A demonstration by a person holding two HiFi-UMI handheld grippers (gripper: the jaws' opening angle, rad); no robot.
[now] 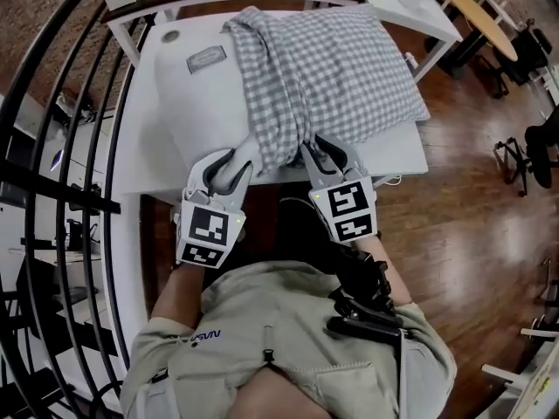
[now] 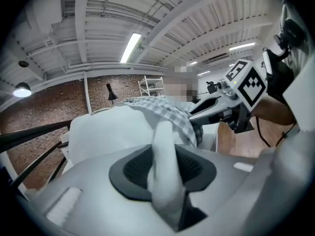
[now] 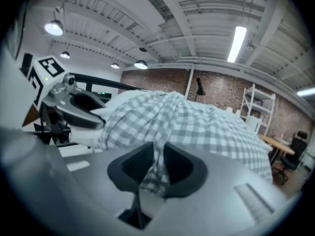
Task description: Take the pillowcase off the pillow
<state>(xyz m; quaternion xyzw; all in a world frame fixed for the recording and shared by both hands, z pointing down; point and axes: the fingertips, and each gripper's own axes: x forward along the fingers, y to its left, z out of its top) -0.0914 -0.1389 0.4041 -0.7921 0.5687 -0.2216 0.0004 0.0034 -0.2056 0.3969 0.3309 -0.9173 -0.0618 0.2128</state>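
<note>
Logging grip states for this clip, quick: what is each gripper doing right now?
Left gripper: closed on a fold of the white pillow.
Right gripper: closed on a pinch of the checked pillowcase.

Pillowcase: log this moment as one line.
left gripper: shut on pillow | right gripper: shut on pillowcase | pillowcase: partly off pillow

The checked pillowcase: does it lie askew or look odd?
Yes. The grey-and-white checked pillowcase covers only the right part of the white pillow; its left edge is bunched in folds. The left gripper holds the pillow, the right gripper the pillowcase.
</note>
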